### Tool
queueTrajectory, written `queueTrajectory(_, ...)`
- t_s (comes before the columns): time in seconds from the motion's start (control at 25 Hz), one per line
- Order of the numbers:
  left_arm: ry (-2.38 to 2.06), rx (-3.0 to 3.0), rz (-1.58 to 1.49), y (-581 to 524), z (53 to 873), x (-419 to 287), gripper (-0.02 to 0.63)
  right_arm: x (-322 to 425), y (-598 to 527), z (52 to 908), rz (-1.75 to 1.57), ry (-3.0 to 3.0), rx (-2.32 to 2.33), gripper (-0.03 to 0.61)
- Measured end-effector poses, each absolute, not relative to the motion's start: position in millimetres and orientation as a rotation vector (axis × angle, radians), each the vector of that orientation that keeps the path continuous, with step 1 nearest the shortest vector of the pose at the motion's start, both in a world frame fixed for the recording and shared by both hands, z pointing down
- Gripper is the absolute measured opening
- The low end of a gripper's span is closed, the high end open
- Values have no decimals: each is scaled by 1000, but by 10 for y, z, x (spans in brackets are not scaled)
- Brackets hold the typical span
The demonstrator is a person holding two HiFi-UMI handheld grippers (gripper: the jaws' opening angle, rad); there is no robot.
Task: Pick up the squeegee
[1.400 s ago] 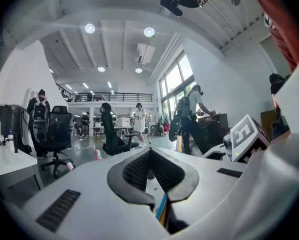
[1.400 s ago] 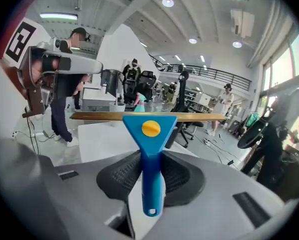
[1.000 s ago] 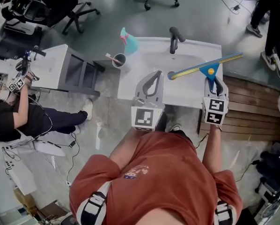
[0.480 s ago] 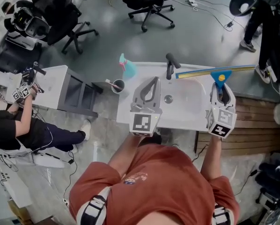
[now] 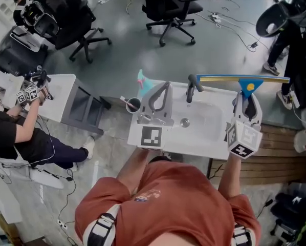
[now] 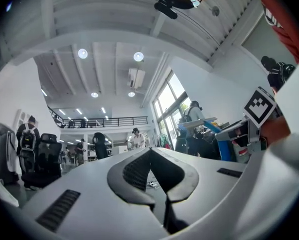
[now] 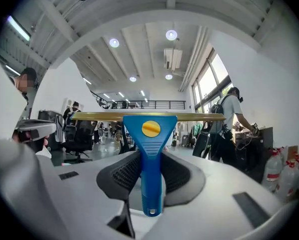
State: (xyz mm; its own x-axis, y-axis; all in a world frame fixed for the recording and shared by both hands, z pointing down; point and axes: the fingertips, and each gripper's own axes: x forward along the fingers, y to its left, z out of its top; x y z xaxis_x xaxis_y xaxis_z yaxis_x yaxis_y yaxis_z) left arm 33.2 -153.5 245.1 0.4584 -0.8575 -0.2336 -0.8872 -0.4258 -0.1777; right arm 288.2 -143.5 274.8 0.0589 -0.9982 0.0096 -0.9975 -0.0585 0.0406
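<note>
The squeegee is hanging in the air, clear of any surface, over the right rear corner of the white table. Its brass-coloured blade is lying level and crosswise, reaching from just beside the top of the tap out past the table's right edge. Its blue handle, with a yellow round button on the wide part, is pointing back toward the person. The right tongs are pinching that handle between their ribbed pads, one pad on each side, with the handle's end sticking out below the pads. The left tongs are pressed together at the tips and are carrying nothing; they are hovering over the left part of the table, well apart from the squeegee.

The table is holding a sunken basin with a round drain under the tap. At its left rear corner a dark cup with a toothbrush in it is standing, and a teal spray bottle is standing just behind it. The person holding the tongs is wearing a rust-red shirt. To the right of the table a wooden platform is showing. To the left a white cabinet is standing, and a seated person in black is working beside it. Black office chairs are standing on the grey floor beyond.
</note>
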Motion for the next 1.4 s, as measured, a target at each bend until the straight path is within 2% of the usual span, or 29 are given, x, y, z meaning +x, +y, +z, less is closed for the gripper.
queueTrajectory(0.56,1546,-2320,313,-1787,2169,-41,17,2476,-1553,2283,-399,-2202,2351,127)
queueTrajectory(1.4,1537,-2359,288,-1853,2304,-72,18,2387,-1685,2546,-253,-2189,2315,127)
